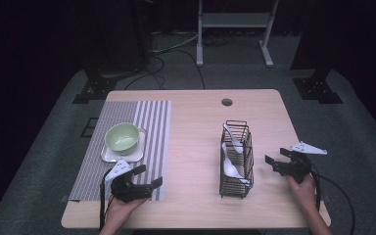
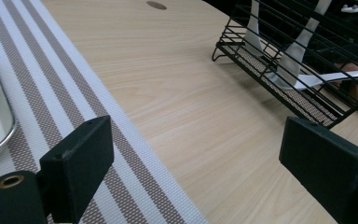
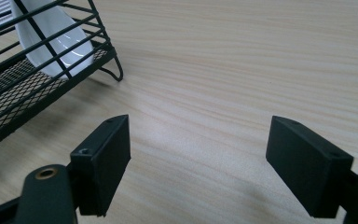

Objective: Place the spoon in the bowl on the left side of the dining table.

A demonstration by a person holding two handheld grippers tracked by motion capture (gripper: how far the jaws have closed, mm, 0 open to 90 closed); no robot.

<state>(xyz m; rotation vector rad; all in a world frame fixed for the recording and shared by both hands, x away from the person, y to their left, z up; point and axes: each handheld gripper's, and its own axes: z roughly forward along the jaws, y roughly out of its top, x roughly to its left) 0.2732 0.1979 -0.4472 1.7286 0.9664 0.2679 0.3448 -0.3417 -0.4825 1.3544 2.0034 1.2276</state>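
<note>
Bowl (image 1: 122,137) on tray (image 1: 108,155) — rack (image 1: 236,159) right

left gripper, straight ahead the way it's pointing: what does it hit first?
Probably the black wire rack holding the white spoons. The left gripper, open and empty, points across bare table toward its base, though depth is hard to judge.

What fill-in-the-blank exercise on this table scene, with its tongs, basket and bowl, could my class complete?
1. The green bowl sits on a tray atop the ______ placemat.
2. The white spoons stand in a black ______ basket.
3. The left tongs have their jaws ______.
4. The right tongs are beside the basket, holding ______.

Missing words: striped; wire; open; nothing
</note>
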